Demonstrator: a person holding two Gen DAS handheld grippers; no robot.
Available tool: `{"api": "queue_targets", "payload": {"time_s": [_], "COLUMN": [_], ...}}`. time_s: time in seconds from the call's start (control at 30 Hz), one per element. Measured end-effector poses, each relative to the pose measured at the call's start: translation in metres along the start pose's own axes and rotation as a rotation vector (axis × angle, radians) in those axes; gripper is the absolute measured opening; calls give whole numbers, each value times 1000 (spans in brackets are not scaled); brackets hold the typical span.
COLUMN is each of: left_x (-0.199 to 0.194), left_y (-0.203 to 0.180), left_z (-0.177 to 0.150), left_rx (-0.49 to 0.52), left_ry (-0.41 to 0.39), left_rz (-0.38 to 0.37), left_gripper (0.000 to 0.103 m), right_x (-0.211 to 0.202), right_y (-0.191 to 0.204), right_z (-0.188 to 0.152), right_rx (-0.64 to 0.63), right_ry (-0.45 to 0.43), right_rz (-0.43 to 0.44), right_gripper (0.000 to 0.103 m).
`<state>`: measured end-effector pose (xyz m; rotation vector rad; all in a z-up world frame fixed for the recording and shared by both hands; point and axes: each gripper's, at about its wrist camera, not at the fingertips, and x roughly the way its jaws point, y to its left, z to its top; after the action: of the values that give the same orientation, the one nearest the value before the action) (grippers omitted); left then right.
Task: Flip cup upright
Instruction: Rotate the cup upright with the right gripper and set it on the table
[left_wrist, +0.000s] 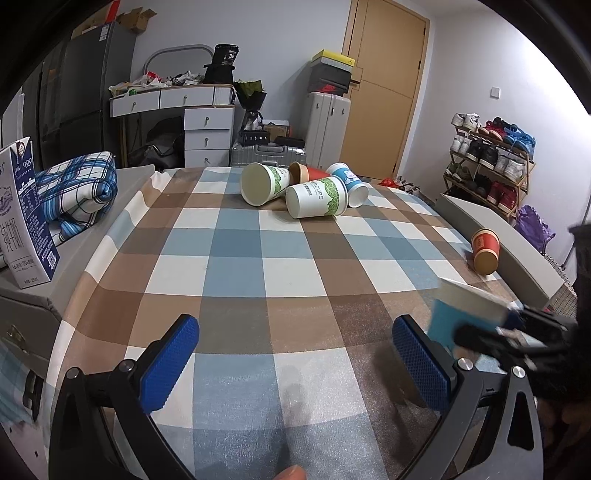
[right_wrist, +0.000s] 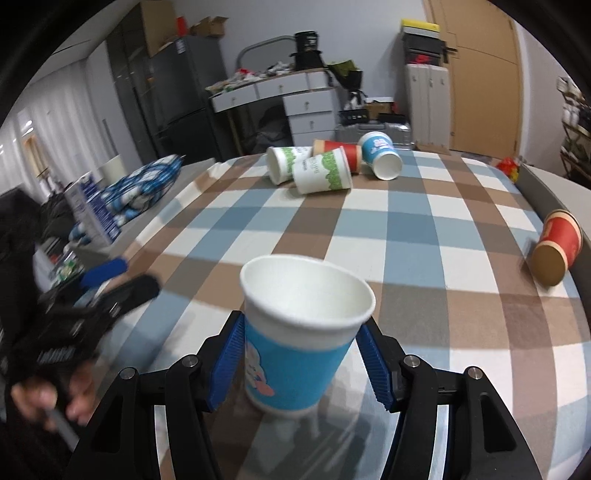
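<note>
The blue cup (right_wrist: 299, 332) is held mouth-up between the blue pads of the right tool (right_wrist: 299, 363), closed onto its sides, near the front of the checked worktop (right_wrist: 424, 236). The left tool (left_wrist: 295, 365) is spread wide and holds nothing. Whether the base touches the cloth cannot be told. If the cup is released while tilted or off the cloth, it is judged likely to tip; too hard a squeeze could crush the paper wall. 4 cups (right_wrist: 325, 162) lie tipped at the far end, 1 red cup (right_wrist: 557, 247) at the right edge

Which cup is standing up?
The blue cup between the right gripper fingers, mouth up. The other cups lie on their sides.
</note>
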<state>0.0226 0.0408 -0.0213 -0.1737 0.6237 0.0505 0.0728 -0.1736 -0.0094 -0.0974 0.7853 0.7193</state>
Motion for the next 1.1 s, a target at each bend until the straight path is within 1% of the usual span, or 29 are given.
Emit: {"api": "queue_targets", "payload": {"time_s": [0.07,0.17,0.27,0.4,0.47,0.63,0.67,0.73,0.77,0.87,0.93,1.0,1.07,1.1], "left_x": [1,2,0,0,1,2,2,2,2,2,1,0,-2,-3], "left_y": [0,0,-1,-2,-2,-2,-2,-2,-2,-4,-6,-8,-10,-12], "left_z": [0,-1,-1,-1,-2,-3,-3,-3,-3,-4,-3,-3,-3,-3], "left_rx": [-2,-5,1,7,7,5,6,9,9,12,18,20,26,30], "left_ry": [2,5,3,1,2,7,7,7,7,9,6,4,1,-2], "left_rz": [1,-1,1,6,7,13,14,13,13,10,10,4,3,1], "left_gripper": [102,102,102,102,102,102,102,102,102,102,102,102,102,102], "right_x": [-7,-13,-12,-1,8,26,29,30,30,27,22,15,8,6], "right_y": [0,5,9,14,19,22,22,20,20,18,16,15,13,13], "right_z": [-9,-15,-13,-3,2,9,11,12,13,14,14,14,13,13], "right_rx": [-17,-50,-73,-96,-114,-126,-123,-119,-119,-106,-98,-93,-89,-88], "right_ry": [15,29,1,-50,-53,-63,-60,-73,-76,-85,-95,-109,-126,-132], "right_rz": [21,22,-9,-91,-127,-185,-185,-194,-195,-176,-147,-137,-117,-113], "right_gripper": [60,57,56,56,56,57,57,60,63,65,69,77,79,84]}}
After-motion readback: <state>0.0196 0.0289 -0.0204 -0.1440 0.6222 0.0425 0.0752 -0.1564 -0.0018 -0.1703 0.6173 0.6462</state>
